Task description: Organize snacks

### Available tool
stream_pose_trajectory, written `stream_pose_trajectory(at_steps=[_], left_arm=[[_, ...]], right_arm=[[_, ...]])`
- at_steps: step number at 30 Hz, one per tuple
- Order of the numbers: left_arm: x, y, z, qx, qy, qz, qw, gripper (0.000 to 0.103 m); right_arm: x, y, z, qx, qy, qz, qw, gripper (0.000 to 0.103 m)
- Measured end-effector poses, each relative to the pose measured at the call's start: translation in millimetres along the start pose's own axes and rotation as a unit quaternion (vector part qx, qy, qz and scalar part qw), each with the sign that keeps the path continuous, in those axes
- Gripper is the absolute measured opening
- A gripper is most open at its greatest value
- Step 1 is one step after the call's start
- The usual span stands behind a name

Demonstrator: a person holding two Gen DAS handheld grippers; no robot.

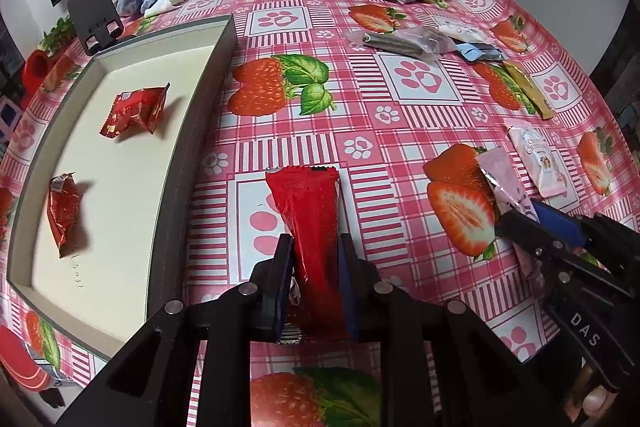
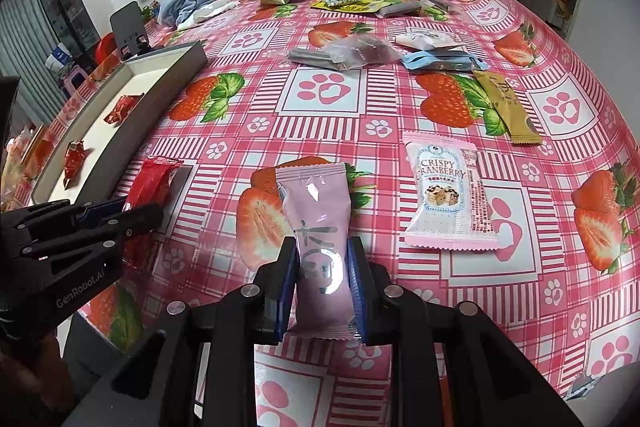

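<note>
Left wrist view: the left gripper (image 1: 314,283) is clamped on a long red packet (image 1: 310,239), its blue pads pressed against the packet's sides; the packet points toward 12 o'clock over the strawberry tablecloth (image 1: 400,131). At 9 to 10 o'clock lies a shallow tray (image 1: 208,83) with a pale floor and dark rim. Inside it are two small red wrappers, one (image 1: 136,111) toward the far end and one (image 1: 63,213) nearer, well apart from each other. At 3 o'clock the right gripper (image 1: 516,215) reaches in from the side, holding a pink packet (image 1: 496,179).

Right wrist view: the right gripper (image 2: 322,283) is closed around the pink packet (image 2: 316,227), which sticks out toward 12 o'clock with silver print on its face. Just beside it at 2 o'clock a white and pink cranberry packet (image 2: 450,193) lies flat on the cloth. At 1 o'clock sits a gold packet (image 2: 506,107), with a light blue packet (image 2: 440,61) beyond it and a clear bag (image 2: 360,53) next to that. More snacks are scattered at the far edge, among them a yellow packet (image 2: 352,3). At 9 o'clock the left gripper (image 2: 132,217) holds the red packet (image 2: 150,179), close to the near side of the tray (image 2: 168,75)
</note>
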State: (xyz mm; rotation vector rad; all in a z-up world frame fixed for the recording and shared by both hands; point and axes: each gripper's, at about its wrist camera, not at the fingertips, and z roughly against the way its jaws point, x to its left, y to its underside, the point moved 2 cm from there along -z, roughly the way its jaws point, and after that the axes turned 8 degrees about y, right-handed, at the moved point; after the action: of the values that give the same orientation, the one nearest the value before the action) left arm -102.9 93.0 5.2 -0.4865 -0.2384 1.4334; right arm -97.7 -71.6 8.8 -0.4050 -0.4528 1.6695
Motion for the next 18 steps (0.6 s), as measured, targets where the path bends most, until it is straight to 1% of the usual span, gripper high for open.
stream_pose_trajectory(at_steps=[7, 18], left_arm=[[0.5, -0.4, 0.6, -0.001, 0.0, 0.001, 1.0, 0.024], [1.5, 0.0, 2.5, -0.004, -0.001, -0.001, 1.0, 0.024]], right_arm=[[-9.3, -2.6, 2.4, -0.004, 0.004, -0.016, 1.0, 0.026], [-8.4, -0.8, 2.1, -0.004, 0.0, -0.014, 1.0, 0.026]])
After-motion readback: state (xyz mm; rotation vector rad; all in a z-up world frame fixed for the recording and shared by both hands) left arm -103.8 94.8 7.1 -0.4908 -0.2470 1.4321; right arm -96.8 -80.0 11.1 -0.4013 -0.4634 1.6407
